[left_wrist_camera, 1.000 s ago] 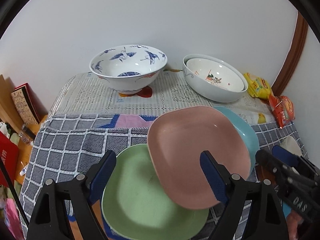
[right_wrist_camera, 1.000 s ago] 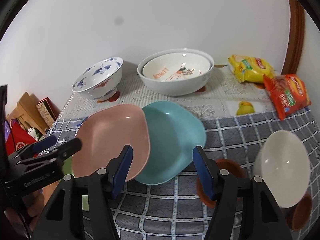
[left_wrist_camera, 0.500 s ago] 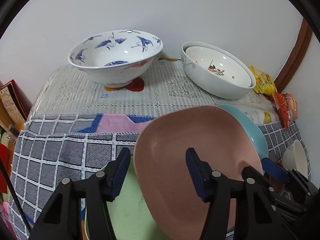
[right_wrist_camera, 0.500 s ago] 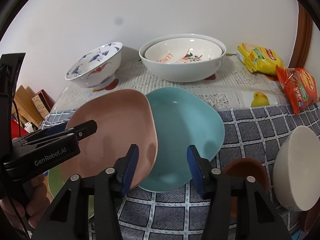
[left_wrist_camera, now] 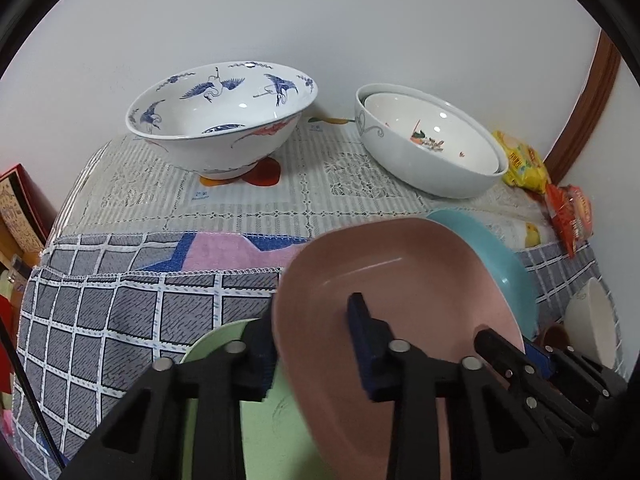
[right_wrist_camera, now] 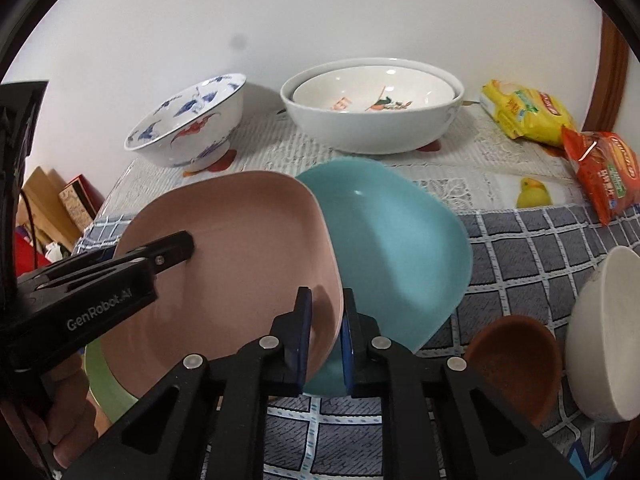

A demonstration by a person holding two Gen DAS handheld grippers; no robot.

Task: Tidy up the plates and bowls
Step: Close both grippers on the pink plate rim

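A pink plate (left_wrist_camera: 400, 272) (right_wrist_camera: 232, 240) lies tilted, overlapping a green plate (left_wrist_camera: 216, 348) (right_wrist_camera: 104, 384) on its left and a teal plate (left_wrist_camera: 504, 264) (right_wrist_camera: 392, 248) on its right. My left gripper (left_wrist_camera: 312, 340) (right_wrist_camera: 152, 254) has the pink plate's left rim between its closing jaws, one finger on top and one beneath. My right gripper (right_wrist_camera: 325, 320) (left_wrist_camera: 528, 354) is shut on the plate's right rim, just above the teal plate. A blue crane bowl (left_wrist_camera: 224, 120) and two nested white bowls (right_wrist_camera: 372, 120) stand at the back.
A small white bowl (right_wrist_camera: 604, 332) and a brown bowl (right_wrist_camera: 516, 356) sit at the right on the grey checked cloth (left_wrist_camera: 100, 312). A yellow snack bag (right_wrist_camera: 524, 116) and an orange one (right_wrist_camera: 604, 172) lie at the back right. Boxes stand beyond the table's left edge.
Both grippers came down and forward onto the pink plate. Their jaws went from wide open to closed on its left and right rims.
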